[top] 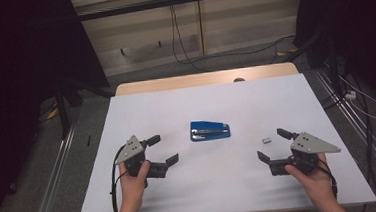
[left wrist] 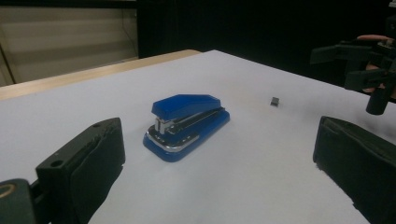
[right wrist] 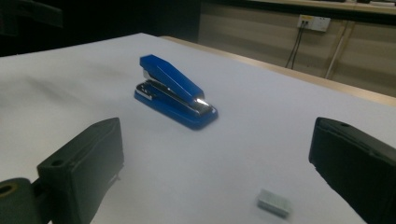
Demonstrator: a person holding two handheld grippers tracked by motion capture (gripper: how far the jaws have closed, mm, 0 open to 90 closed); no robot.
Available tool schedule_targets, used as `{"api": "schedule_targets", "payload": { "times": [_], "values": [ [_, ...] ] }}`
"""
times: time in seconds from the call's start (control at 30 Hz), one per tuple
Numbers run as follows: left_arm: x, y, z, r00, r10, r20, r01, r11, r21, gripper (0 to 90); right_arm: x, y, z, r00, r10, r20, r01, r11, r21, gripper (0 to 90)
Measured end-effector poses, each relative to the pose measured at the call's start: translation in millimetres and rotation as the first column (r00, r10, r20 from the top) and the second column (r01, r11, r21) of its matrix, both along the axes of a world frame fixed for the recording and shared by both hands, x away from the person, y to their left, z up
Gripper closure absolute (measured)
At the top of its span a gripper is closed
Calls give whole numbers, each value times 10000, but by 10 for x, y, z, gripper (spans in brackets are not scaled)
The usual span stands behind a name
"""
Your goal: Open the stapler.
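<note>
A blue stapler (top: 210, 130) lies flat in the middle of the white table (top: 216, 104), its mouth toward the left. A small grey block of staples (top: 266, 141) rests to its right. My left gripper (top: 162, 149) is held above the table left of the stapler, open and empty. My right gripper (top: 274, 145) is held at the right, open and empty, with the staple block just in front of it. In the left gripper view the stapler (left wrist: 187, 123) sits between the jaws, farther off, and the staples (left wrist: 275, 100) lie beyond. The right gripper view shows the stapler (right wrist: 175, 92) ahead and the staples (right wrist: 274, 203) close by.
The white sheet covers a wooden table whose far edge (top: 204, 79) is bare wood. Black curtains hang at both sides. Cables (top: 179, 41) run along the floor and wall behind. Metal rails (top: 55, 170) flank the table. The other gripper (left wrist: 364, 65) appears at the right of the left gripper view.
</note>
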State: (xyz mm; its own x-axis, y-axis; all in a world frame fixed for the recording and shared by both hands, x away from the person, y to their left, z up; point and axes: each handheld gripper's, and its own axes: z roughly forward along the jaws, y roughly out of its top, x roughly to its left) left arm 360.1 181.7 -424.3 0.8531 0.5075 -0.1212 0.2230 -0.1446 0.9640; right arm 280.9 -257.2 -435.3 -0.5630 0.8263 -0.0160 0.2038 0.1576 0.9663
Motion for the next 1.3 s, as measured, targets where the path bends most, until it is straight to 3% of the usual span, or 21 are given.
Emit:
{"api": "schedule_targets", "payload": {
  "times": [0.03, 0.23, 0.37, 0.53, 0.83, 0.97, 1.3],
  "values": [
    [24, -26, -15, 10000, -2, -44, 2, 10000, 45, 23, 41, 46, 26, 9996, 285, -8, -285, 9995, 159, 2],
    [69, -46, -20, 9998, 159, -108, -159, 9999, -39, 24, 211, 215, 47, 9987, 499, -60, -497, 9985, 228, 10],
    [101, -83, 7, 9997, 171, -166, -169, 9998, 74, 25, 296, 322, 38, 9972, 718, -187, -715, 9973, 184, 11],
    [146, -131, -2, 9995, 280, -107, -281, 9996, -79, 25, 447, 515, 47, 9932, 1144, -231, -1143, 9934, 50, 18],
    [205, -232, 21, 9982, 537, -275, -536, 9986, 41, 22, 591, 732, 46, 9873, 1546, -354, -1539, 9878, 219, 42],
    [286, -281, 30, 9973, 570, -465, -572, 9984, -18, 25, 679, 800, 53, 9843, 1701, -477, -1685, 9851, 356, 109],
    [415, -354, 34, 9966, 721, -388, -709, 9970, 315, 34, 807, 822, 67, 9768, 1990, -785, -1969, 9798, 345, 315]
  ]
}}
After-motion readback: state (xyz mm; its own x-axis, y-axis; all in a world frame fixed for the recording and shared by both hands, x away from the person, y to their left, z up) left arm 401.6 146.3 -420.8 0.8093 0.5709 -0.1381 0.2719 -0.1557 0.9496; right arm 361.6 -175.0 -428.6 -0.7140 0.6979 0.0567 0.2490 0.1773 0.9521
